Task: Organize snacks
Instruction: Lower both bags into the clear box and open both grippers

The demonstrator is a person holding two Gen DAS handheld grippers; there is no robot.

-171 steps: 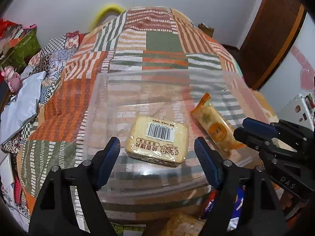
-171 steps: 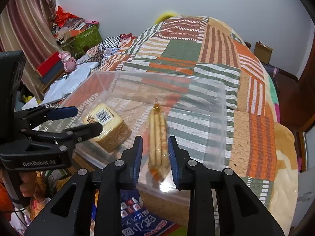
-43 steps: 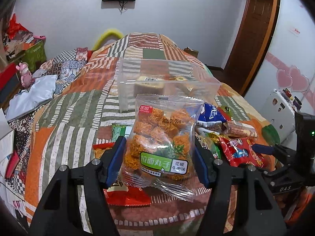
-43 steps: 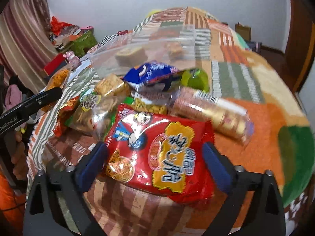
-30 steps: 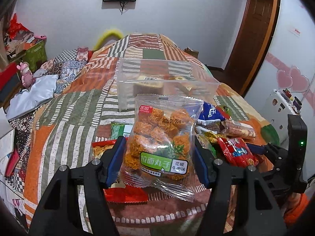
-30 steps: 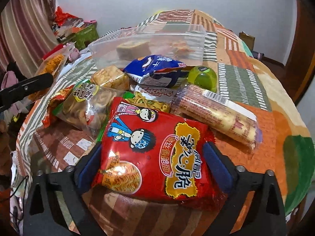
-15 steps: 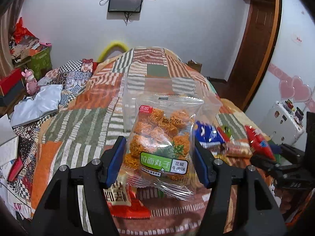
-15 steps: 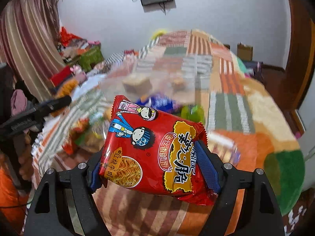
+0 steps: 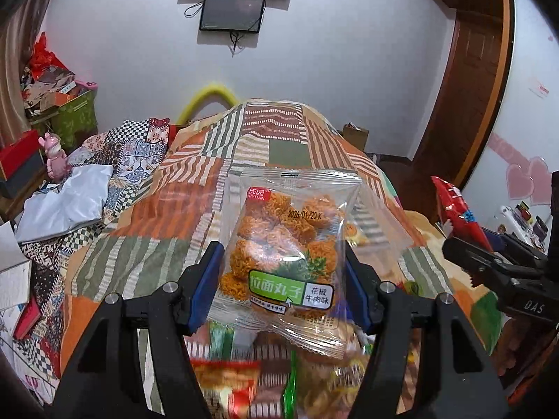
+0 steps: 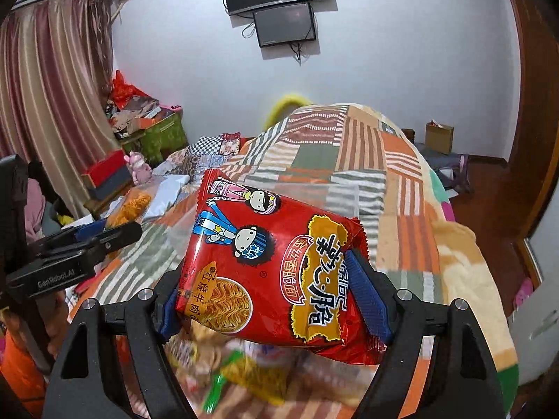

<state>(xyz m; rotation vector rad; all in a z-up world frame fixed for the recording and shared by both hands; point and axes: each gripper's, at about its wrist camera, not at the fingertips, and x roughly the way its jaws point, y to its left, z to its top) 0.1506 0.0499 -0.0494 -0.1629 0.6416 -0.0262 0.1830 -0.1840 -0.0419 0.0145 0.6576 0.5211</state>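
The left claw [image 9: 284, 288] is clenched on a clear bag of orange noodle balls [image 9: 288, 244], held upright in the air between its blue pads. The right claw [image 10: 274, 295] grips a red instant-noodle packet [image 10: 270, 272], tilted and lifted clear of the pile. Below both, blurred loose snacks [image 10: 241, 366] lie on the patchwork bedspread [image 9: 167, 216]. A clear plastic bin [image 10: 340, 197] sits behind the packet on the bed.

Bed [image 9: 146, 251] under striped patchwork quilt [image 10: 405, 188]. Blurred snack packets [image 9: 314, 377] piled at near edge; clear plastic bin [image 10: 344, 197] further back on quilt; white cloth [image 9: 66, 202] at left side.
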